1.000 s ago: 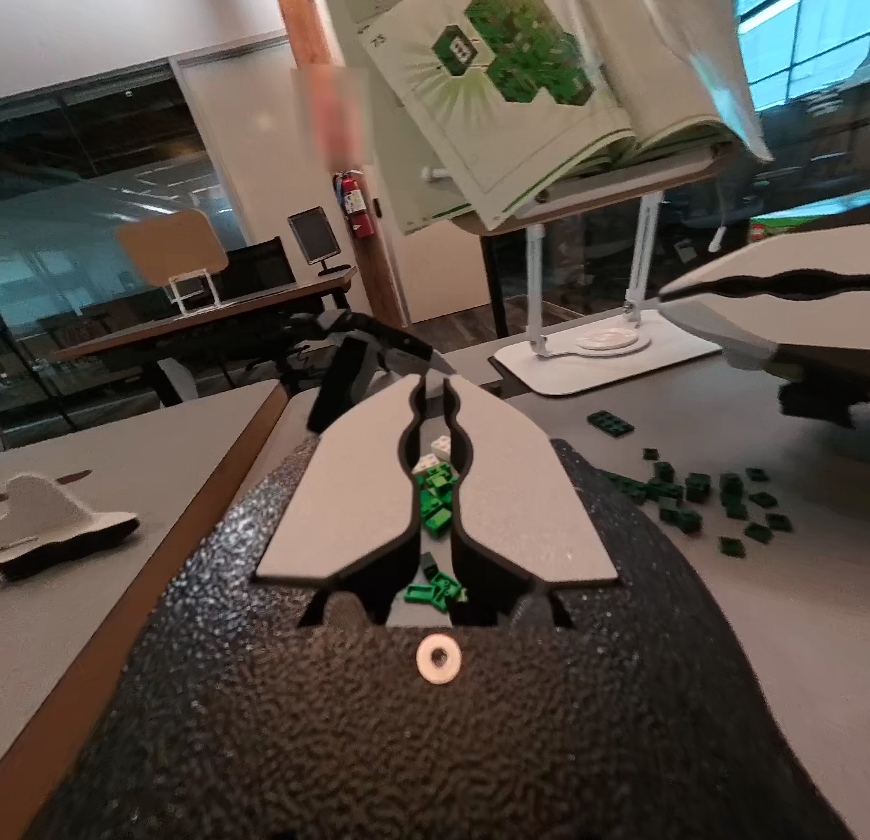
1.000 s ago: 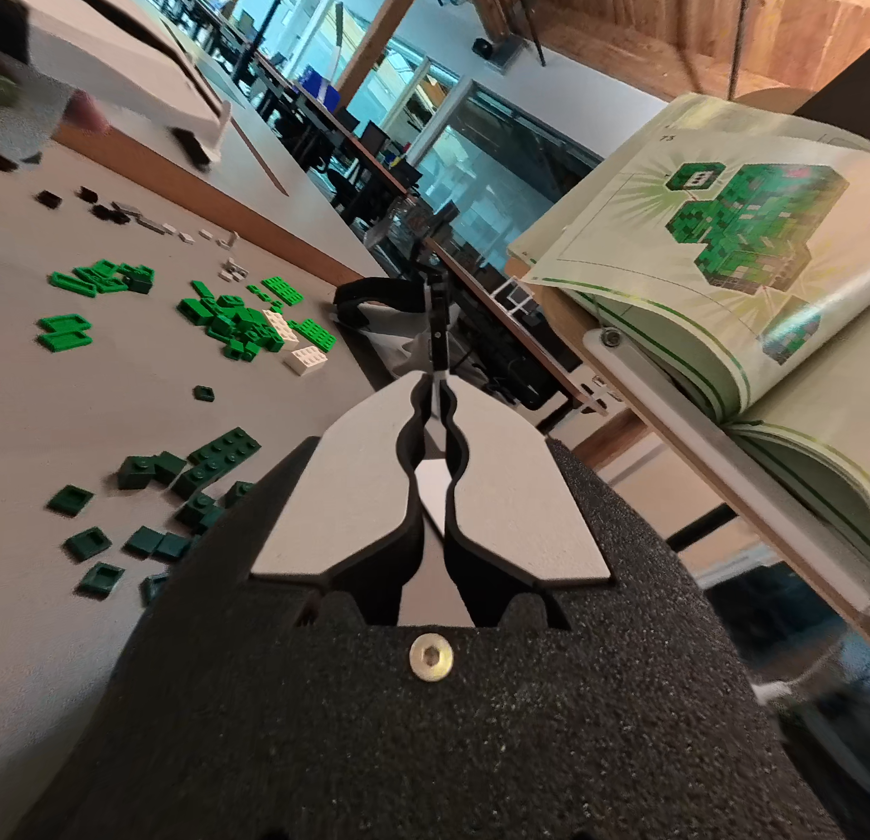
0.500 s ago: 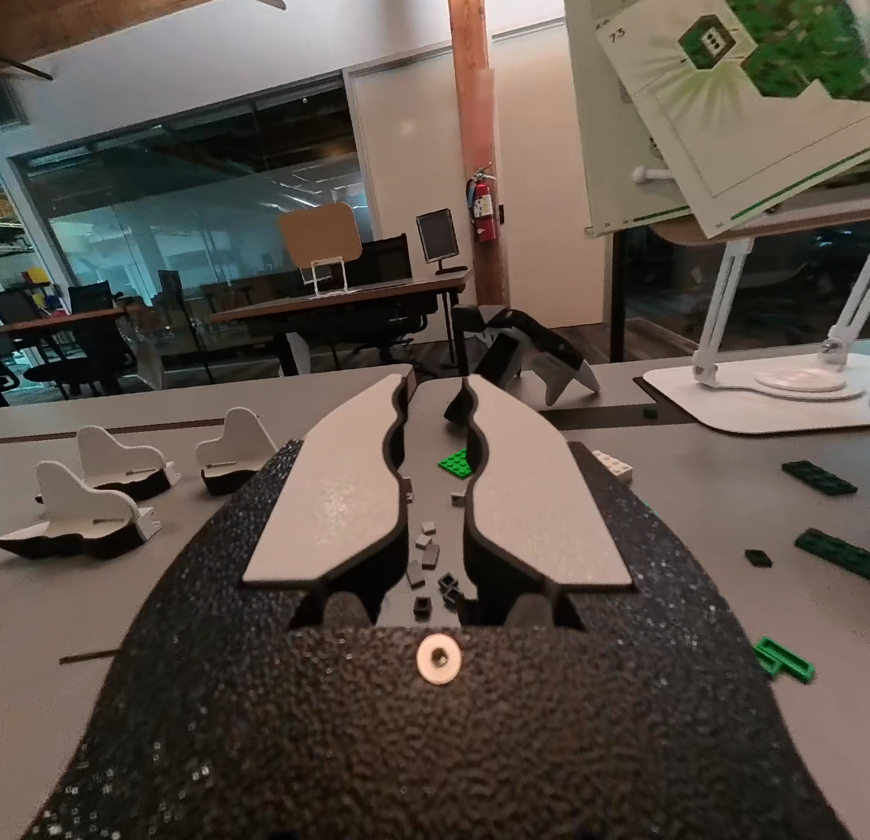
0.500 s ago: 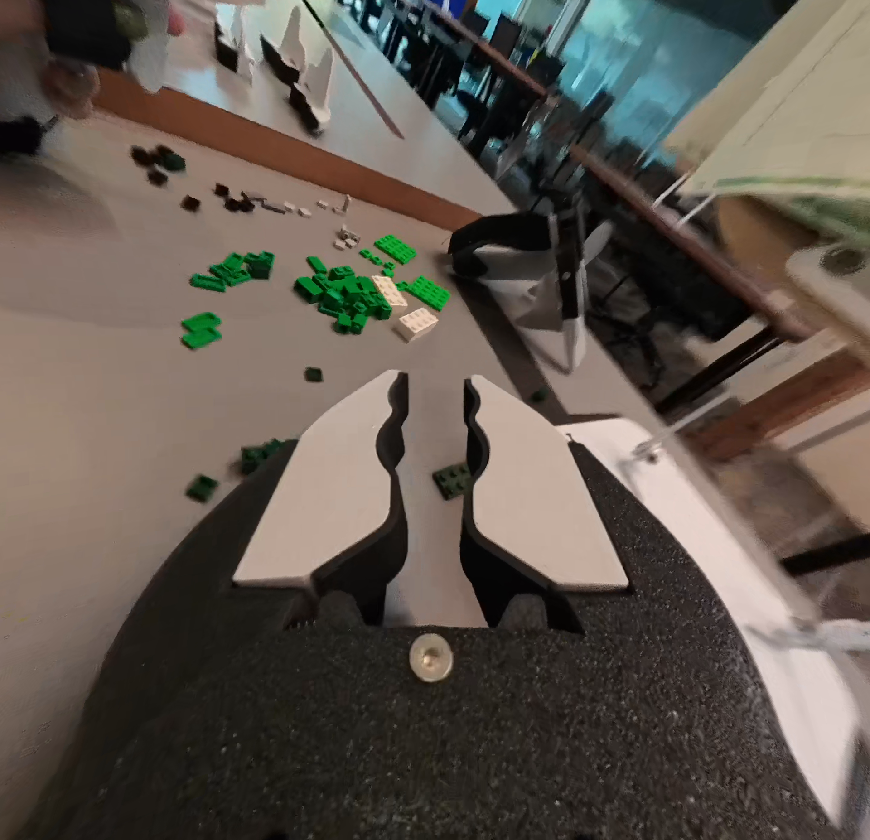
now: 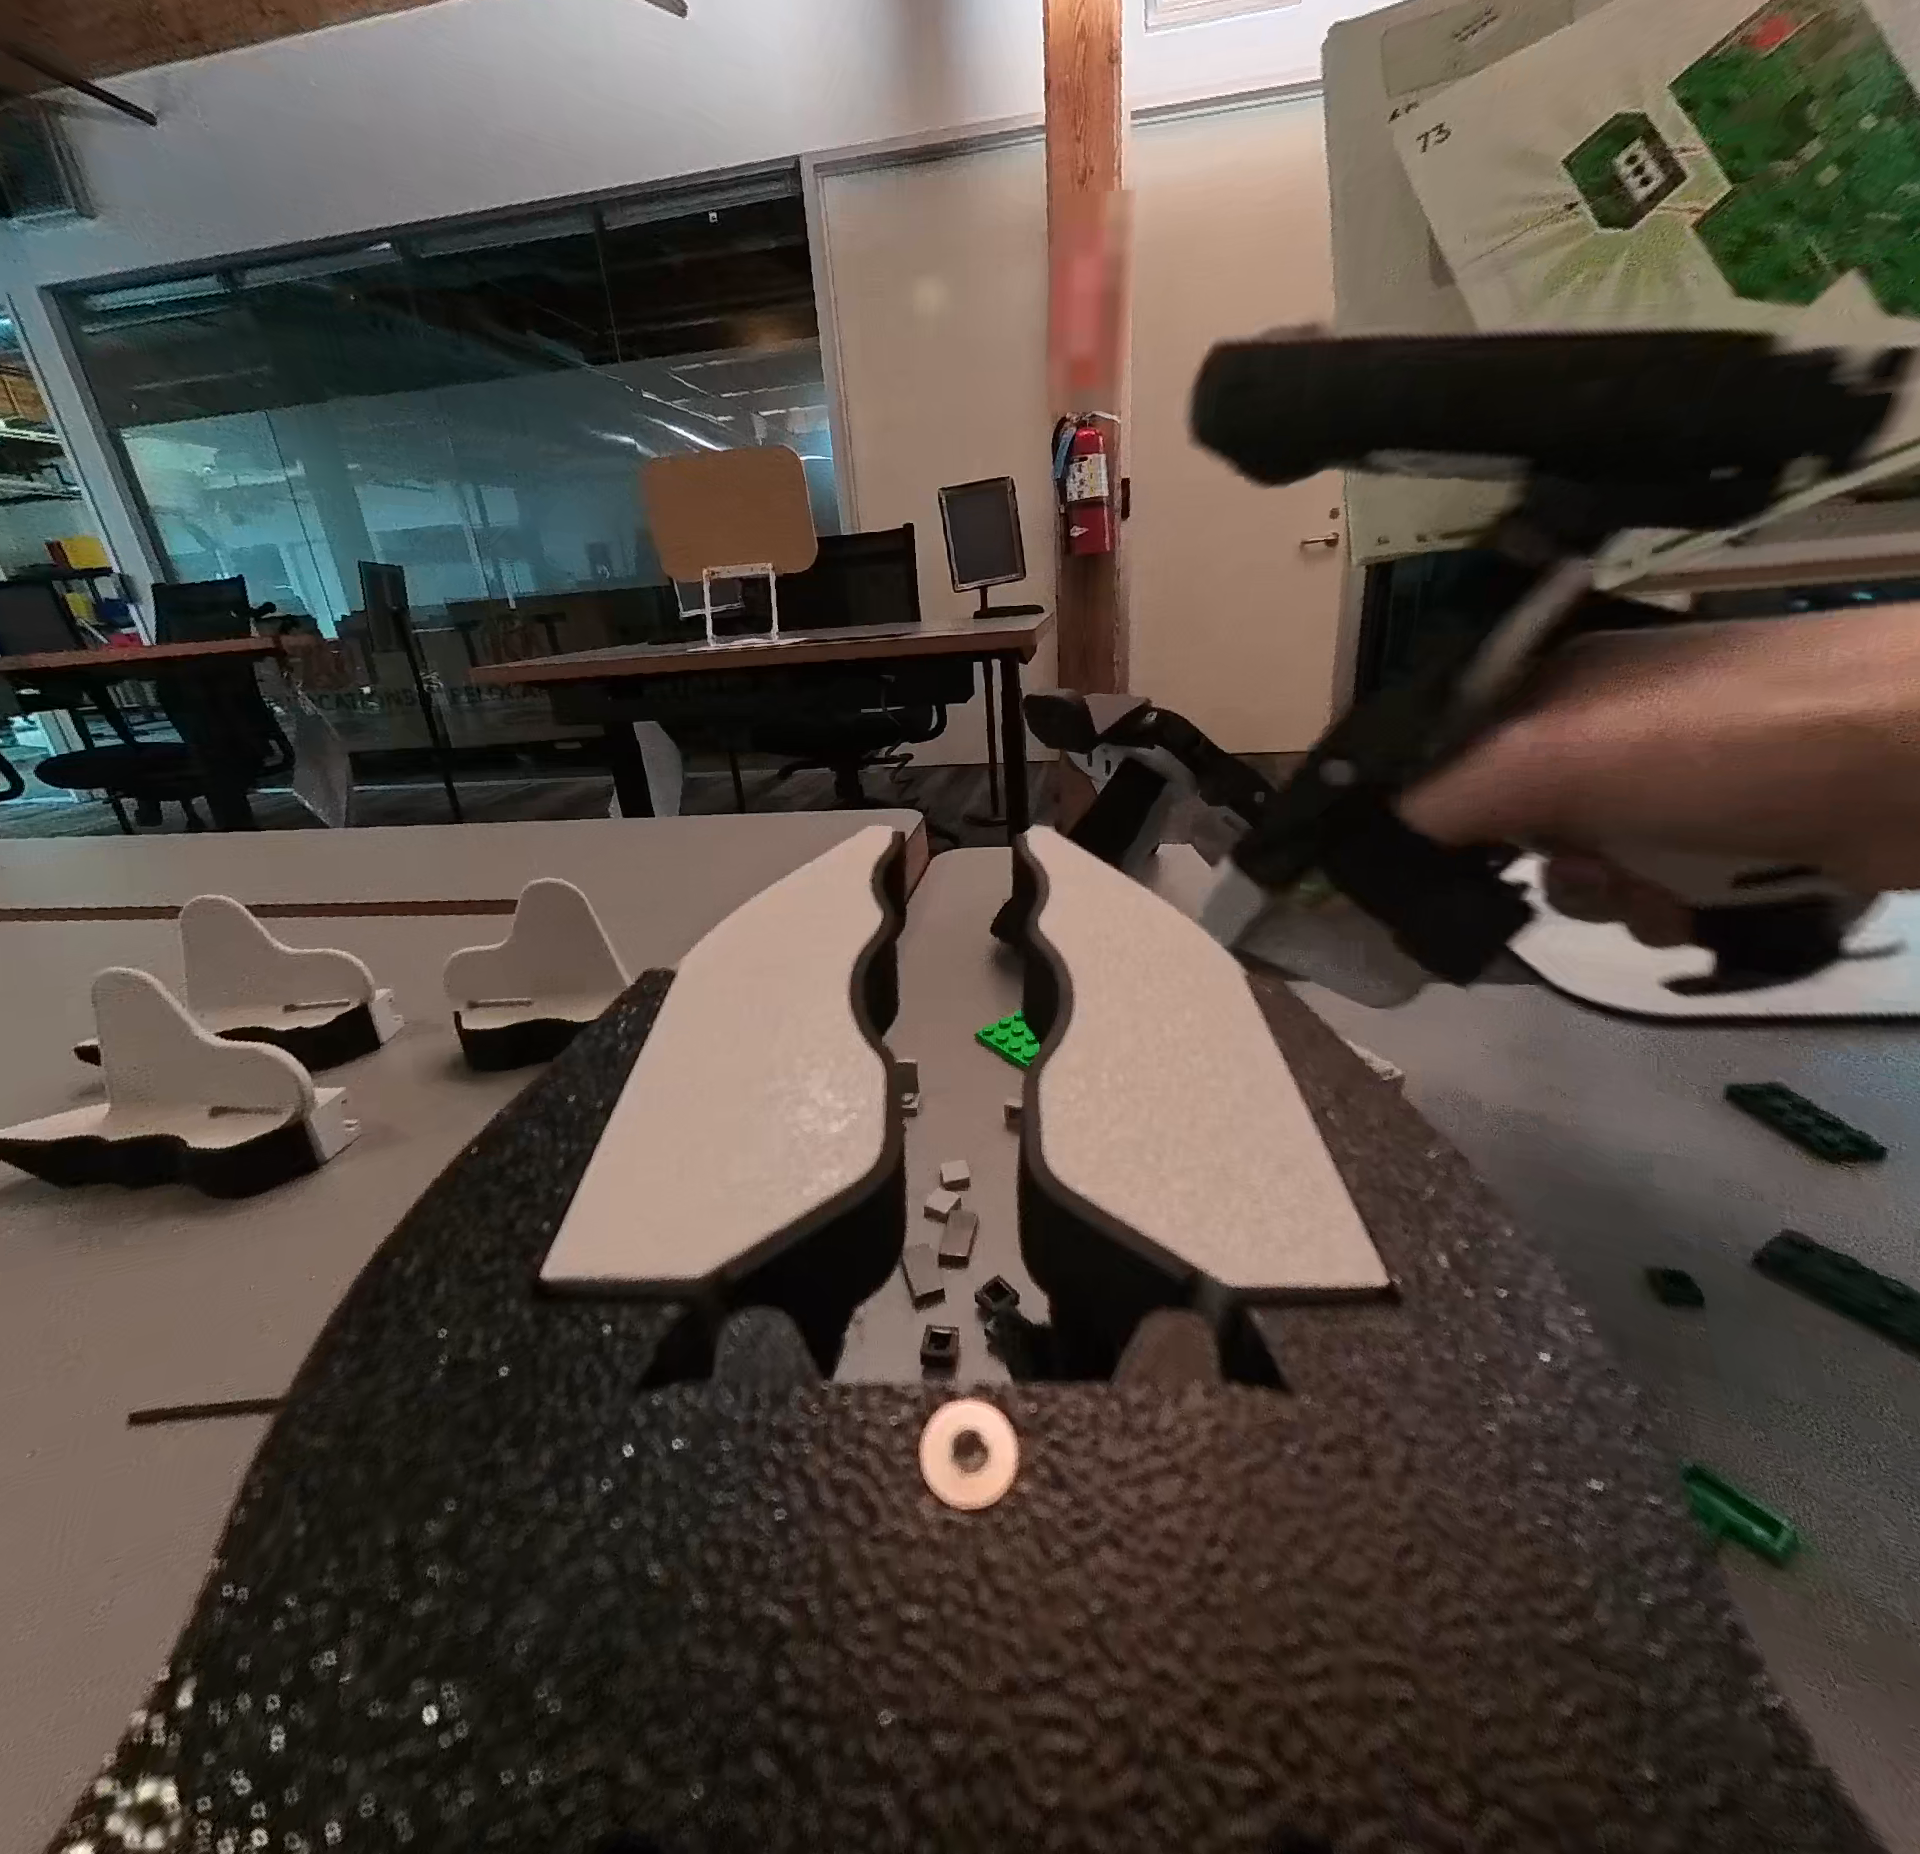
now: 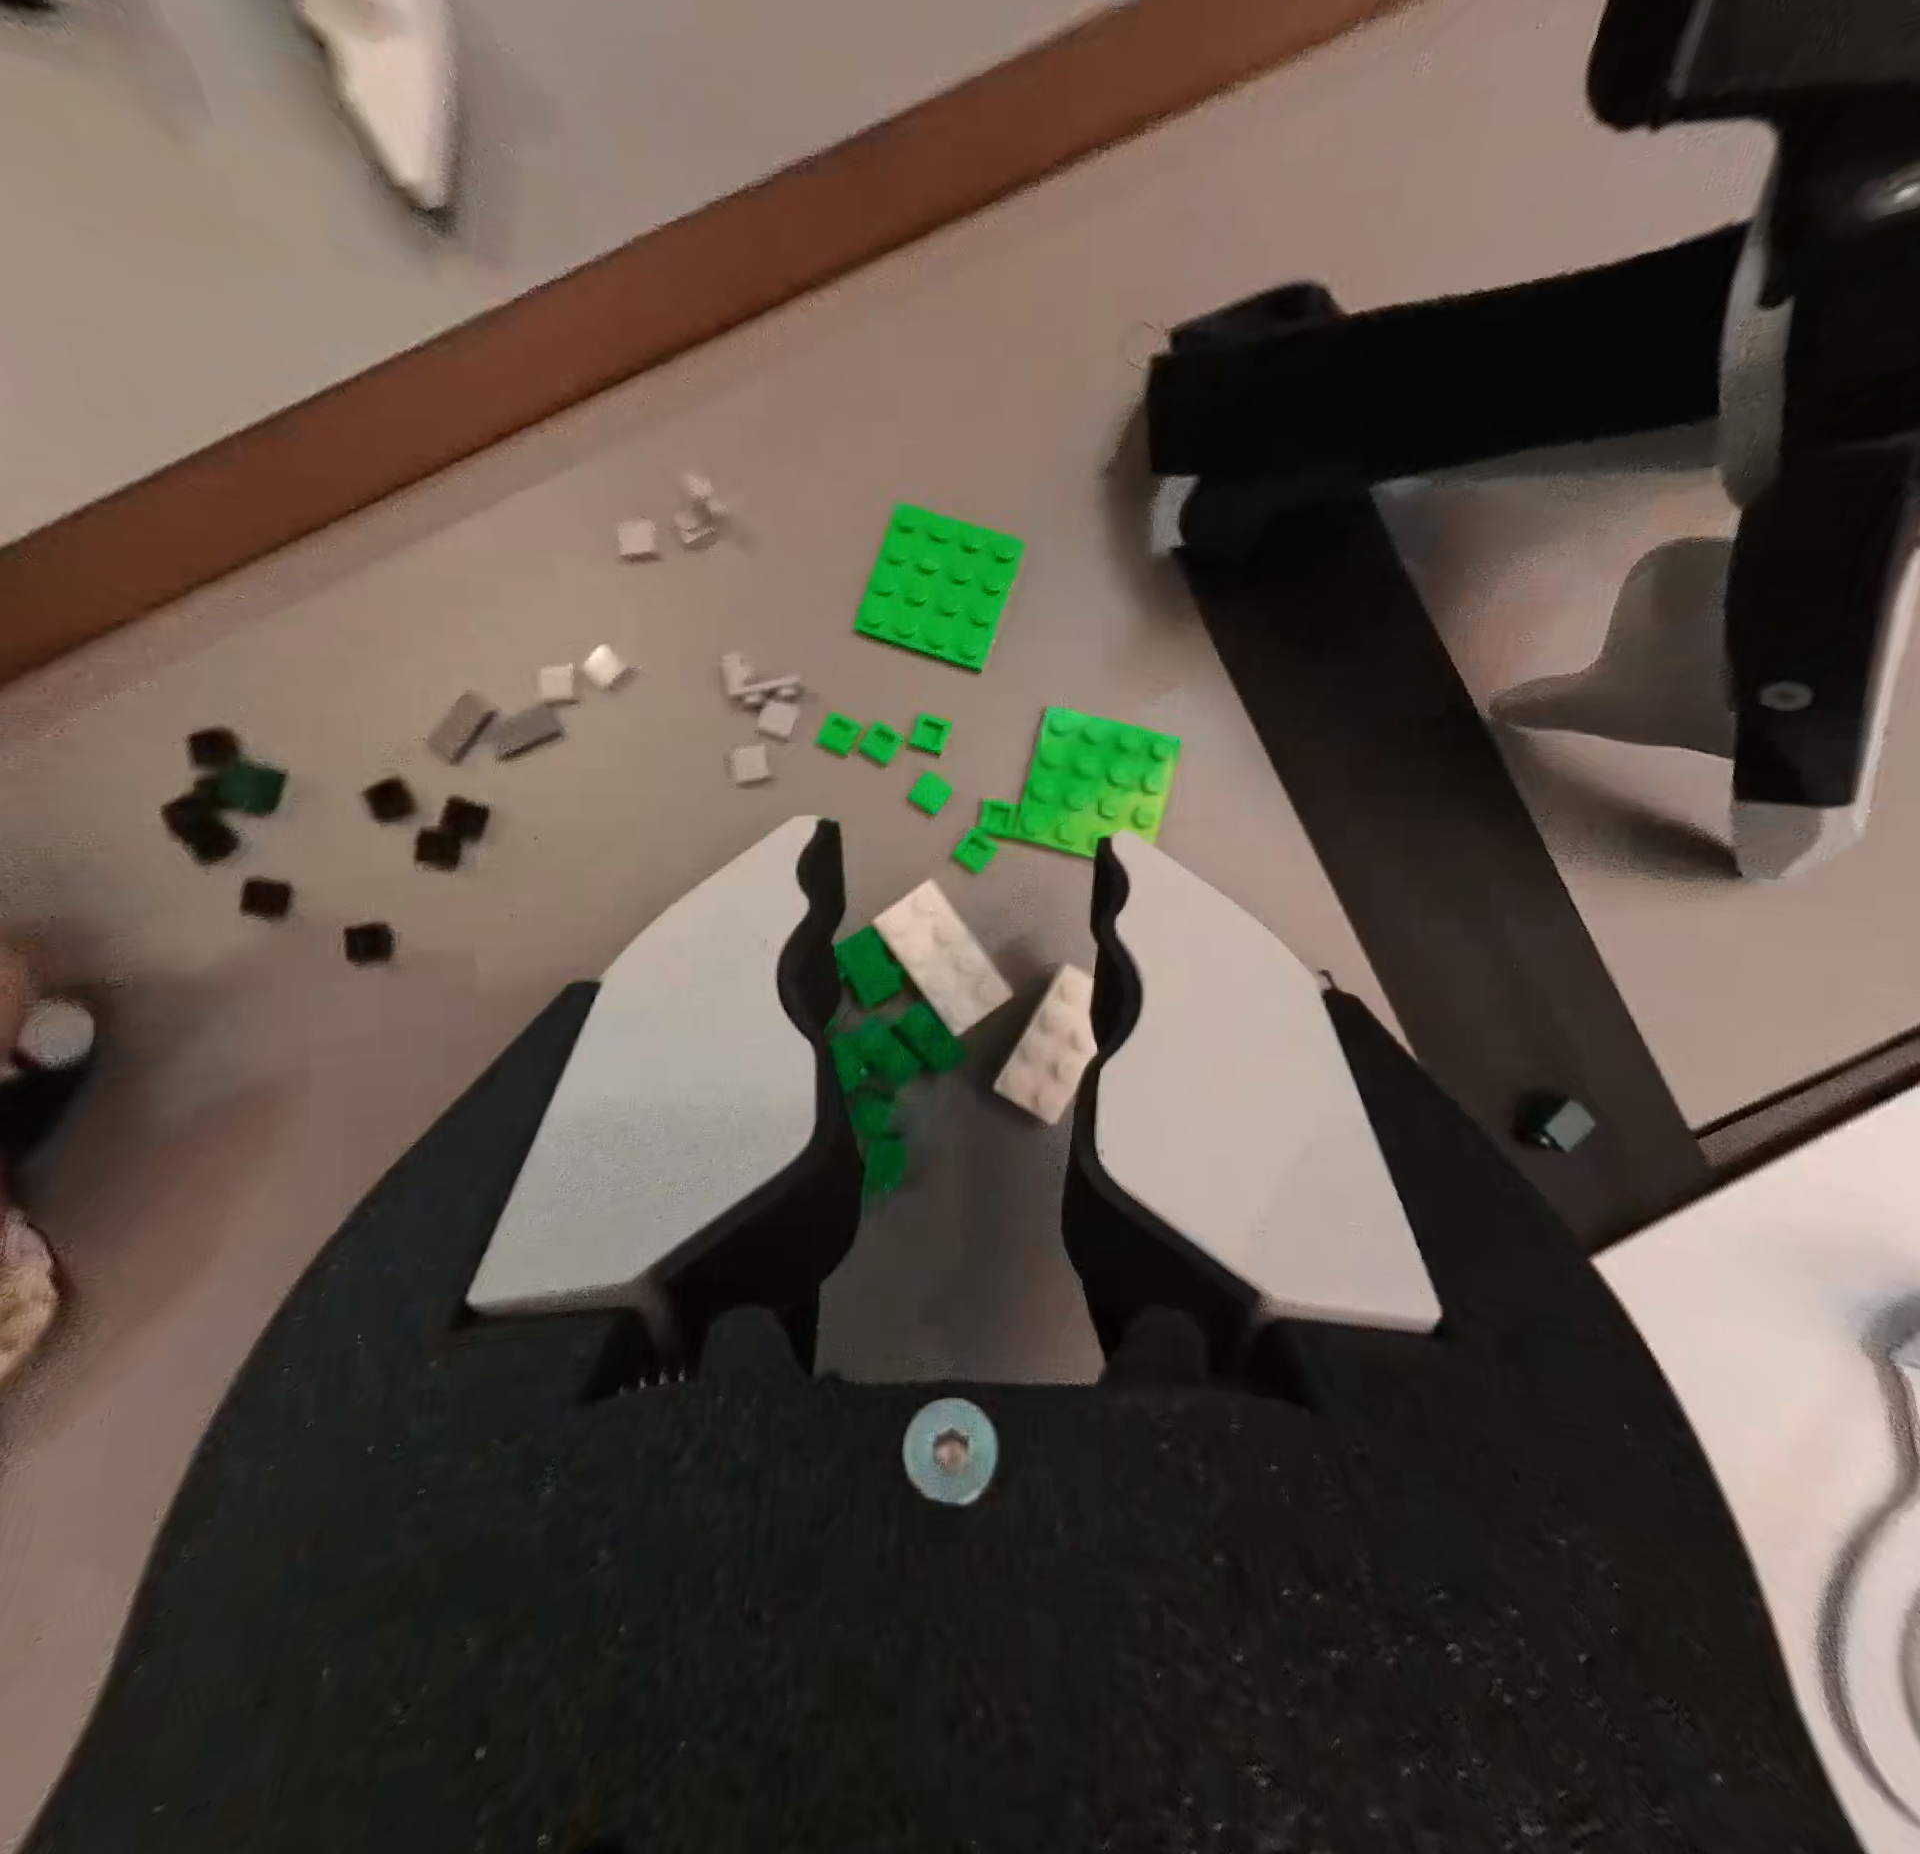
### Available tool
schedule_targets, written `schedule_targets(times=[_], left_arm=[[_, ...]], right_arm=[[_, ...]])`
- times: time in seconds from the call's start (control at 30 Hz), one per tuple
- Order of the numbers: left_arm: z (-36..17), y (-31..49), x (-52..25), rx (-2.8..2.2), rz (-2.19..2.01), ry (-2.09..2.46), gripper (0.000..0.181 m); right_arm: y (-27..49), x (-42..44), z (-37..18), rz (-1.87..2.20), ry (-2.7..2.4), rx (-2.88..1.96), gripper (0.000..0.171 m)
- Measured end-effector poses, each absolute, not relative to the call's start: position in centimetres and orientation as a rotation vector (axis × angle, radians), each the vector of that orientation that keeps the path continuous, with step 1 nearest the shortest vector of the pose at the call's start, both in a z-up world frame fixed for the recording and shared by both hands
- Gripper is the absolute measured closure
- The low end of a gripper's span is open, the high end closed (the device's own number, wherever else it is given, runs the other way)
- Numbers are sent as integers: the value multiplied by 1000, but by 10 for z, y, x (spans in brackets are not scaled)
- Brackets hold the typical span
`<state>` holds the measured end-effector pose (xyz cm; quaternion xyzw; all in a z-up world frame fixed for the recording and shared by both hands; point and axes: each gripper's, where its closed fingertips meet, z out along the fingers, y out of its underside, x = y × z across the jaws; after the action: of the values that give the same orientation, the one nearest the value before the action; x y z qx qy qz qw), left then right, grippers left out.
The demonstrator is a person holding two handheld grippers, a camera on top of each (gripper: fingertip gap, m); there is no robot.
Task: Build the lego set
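The right gripper (image 6: 961,848) hangs above the grey table (image 6: 312,1129) with its jaws spread wide and empty. Directly under the gap lie two white bricks (image 6: 940,952), and a heap of dark green tiles (image 6: 883,1046) is touching the nearer one. If the jaws come down here they could catch a tile along with a brick, or push the heap apart.

Just beyond are small bright green tiles (image 6: 883,739) and two bright green square plates (image 6: 1101,781). Farther still lie grey and white tiles (image 6: 525,729) and, off to one side, black tiles (image 6: 426,828), all short of the brown table edge (image 6: 623,277). A sideways sweep could send these light pieces sliding toward that edge.

The left gripper (image 5: 961,859) hovers low with its jaws partly open and holds nothing. Grey and black tiles show beneath it, and a bright green plate lies farther on. The two grippers are close, so a quick reach may knock them together. The open instruction booklet (image 5: 1621,173) sits on its stand at the far side.
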<state>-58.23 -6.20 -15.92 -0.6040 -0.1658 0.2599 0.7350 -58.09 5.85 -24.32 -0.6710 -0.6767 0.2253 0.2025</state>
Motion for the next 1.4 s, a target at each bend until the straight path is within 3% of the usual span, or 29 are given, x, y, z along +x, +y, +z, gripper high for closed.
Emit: schedule_targets(times=[0.1, 0.57, 0.77, 0.83, 1.07, 1.2, 1.4], left_arm=[[-158, -62, -581, -1324, 574, -356, 162], [-157, -62, -583, -1317, 539, -372, 164], [-157, -61, -582, -1318, 530, -368, 165], [-157, -61, -581, -1319, 529, -368, 166], [-157, -62, -582, -1319, 527, -369, 167], [-158, -62, -582, -1320, 526, -369, 169], [-159, -60, -580, -1326, 514, -368, 168]], right_arm=[[72, -591, -254, 507, -1914, -2031, 132], [89, -597, -284, 267, -1942, -2340, 124], [95, -598, -288, 196, -1946, -2295, 129], [95, -597, -288, 173, -1976, -2255, 139], [80, -596, -268, 251, -2037, -2067, 139], [42, -567, -231, 381, -2142, -1833, 140], [14, -450, -211, 419, -2196, -1729, 140]])
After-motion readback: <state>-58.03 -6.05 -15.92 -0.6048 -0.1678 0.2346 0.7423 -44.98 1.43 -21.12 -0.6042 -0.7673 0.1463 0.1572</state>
